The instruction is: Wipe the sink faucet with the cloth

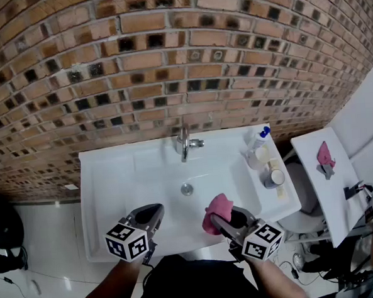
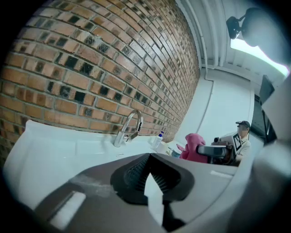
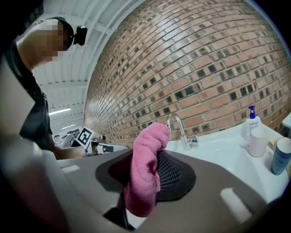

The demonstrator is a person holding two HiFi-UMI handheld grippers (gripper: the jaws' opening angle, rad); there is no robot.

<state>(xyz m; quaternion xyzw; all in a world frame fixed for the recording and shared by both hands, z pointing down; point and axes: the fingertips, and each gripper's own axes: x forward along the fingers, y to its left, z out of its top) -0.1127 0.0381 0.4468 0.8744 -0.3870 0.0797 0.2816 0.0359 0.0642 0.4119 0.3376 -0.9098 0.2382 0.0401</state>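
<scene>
A chrome faucet (image 1: 183,142) stands at the back middle of the white sink (image 1: 112,175), against the brick wall. My right gripper (image 1: 223,217) hovers over the sink's front edge, shut on a pink cloth (image 1: 217,211) that sticks up from its jaws. In the right gripper view the cloth (image 3: 143,177) drapes over the right gripper (image 3: 154,157), with the faucet (image 3: 179,129) well beyond it. My left gripper (image 1: 154,211) is over the front left of the basin, shut with nothing in it. In its own view the left gripper (image 2: 150,159) points toward the faucet (image 2: 129,127), still far off.
A blue-capped pump bottle (image 1: 259,137) and cups (image 1: 274,178) stand on the sink's right ledge. The drain (image 1: 186,189) is mid-basin. A white side table (image 1: 314,181) to the right carries another pink cloth (image 1: 325,155). A person (image 2: 241,136) sits beyond.
</scene>
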